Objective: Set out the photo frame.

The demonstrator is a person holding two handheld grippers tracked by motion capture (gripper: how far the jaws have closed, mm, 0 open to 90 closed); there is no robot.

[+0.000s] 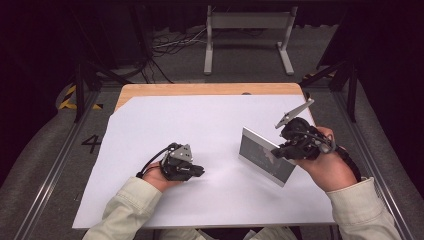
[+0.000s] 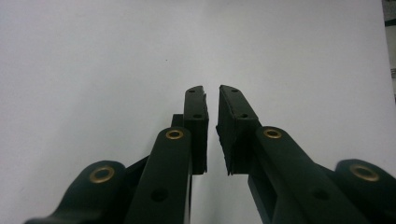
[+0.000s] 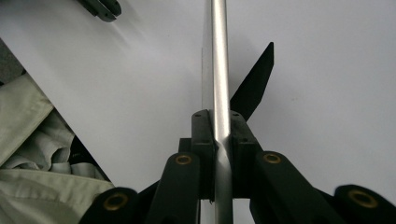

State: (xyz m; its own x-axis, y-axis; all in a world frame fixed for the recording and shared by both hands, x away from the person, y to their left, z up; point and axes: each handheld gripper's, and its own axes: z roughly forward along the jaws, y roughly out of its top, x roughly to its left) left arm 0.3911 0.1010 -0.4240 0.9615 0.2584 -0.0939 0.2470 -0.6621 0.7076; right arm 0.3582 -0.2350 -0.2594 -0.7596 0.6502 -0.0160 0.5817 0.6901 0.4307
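White sheet (image 1: 200, 125) spread over the wooden table (image 1: 210, 89), silver-framed picture frame (image 1: 265, 156) tilted above its right half with black back stand (image 3: 254, 84) swung out, clamped by its edge in the right gripper (image 3: 218, 122), left gripper (image 2: 212, 100) slightly parted, holding nothing.

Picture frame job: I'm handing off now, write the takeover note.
Right claw: shut on the silver edge of the picture frame, holding it tilted with its lower end near the white sheet.
Left claw: slightly open, holding nothing, resting over the sheet apart from the frame.
Done: frame gripped.
Left: probably standing it on its black back stand; check this first.
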